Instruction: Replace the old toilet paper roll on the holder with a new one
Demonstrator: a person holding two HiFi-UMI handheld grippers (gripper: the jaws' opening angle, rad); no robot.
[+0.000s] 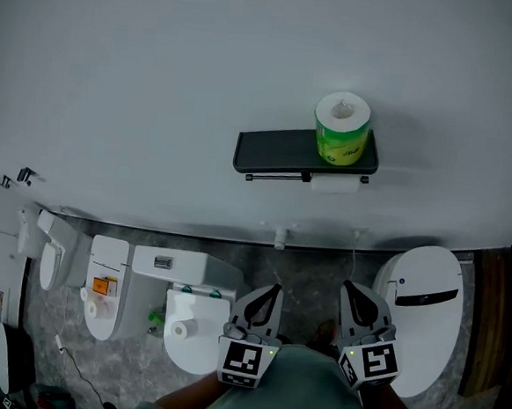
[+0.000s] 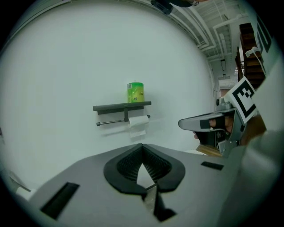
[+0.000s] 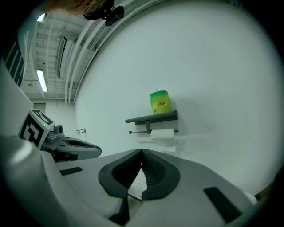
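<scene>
Both pairs of my jaws sit closed, empty; old toilet paper roll (image 1: 335,184) looks light, crushable: pinch sides gently.

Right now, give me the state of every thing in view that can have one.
Wrapped roll: upright on the shelf, in its green wrapper.
Roll on the holder: mounted under the shelf, a sheet hanging down.
Left gripper: fingers shut, nothing held.
Right gripper: fingers shut, nothing held.
Toilet lid: down.
</scene>
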